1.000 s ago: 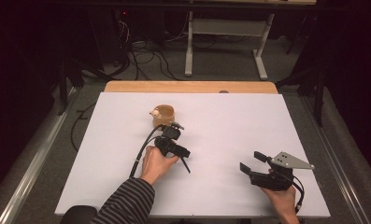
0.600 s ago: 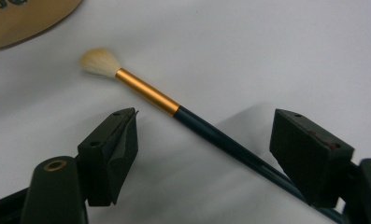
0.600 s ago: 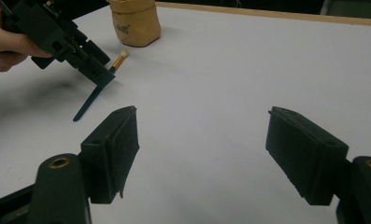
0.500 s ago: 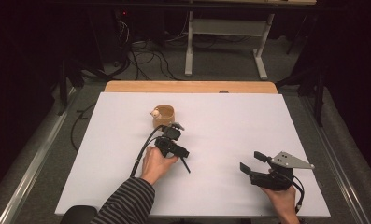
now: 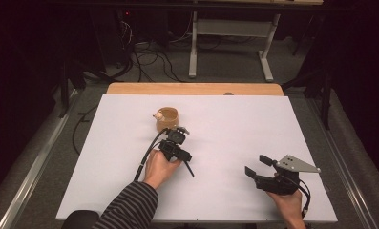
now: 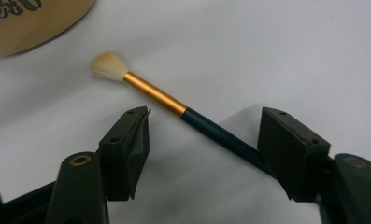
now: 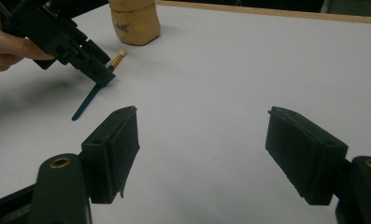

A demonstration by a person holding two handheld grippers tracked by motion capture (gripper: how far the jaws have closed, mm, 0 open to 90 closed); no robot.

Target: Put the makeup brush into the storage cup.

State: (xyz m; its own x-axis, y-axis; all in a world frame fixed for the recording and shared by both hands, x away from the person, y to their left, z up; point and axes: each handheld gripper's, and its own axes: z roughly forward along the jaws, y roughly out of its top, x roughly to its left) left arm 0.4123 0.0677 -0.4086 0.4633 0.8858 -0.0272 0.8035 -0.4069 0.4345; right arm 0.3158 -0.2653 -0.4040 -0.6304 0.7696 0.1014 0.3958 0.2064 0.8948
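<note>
A thin brush (image 6: pixel 155 93) with pale bristles, a gold ferrule and a dark handle lies flat on the white table (image 5: pixel 235 124). My left gripper (image 6: pixel 204 114) points down over it; its jaws have just been closing and stand apart, with the handle between them close by the right-hand jaw. In the high view the left gripper (image 5: pixel 176 138) sits just in front of a tan cup (image 5: pixel 168 118), and the brush handle (image 5: pixel 189 169) sticks out behind it. My right gripper (image 5: pixel 257 165) hovers open and empty near the front right.
The tan cup (image 7: pixel 134 21) stands upright just beyond the brush's bristles (image 7: pixel 122 51). A wooden strip (image 5: pixel 192 88) runs along the table's far edge. Cables and desk legs lie on the floor beyond.
</note>
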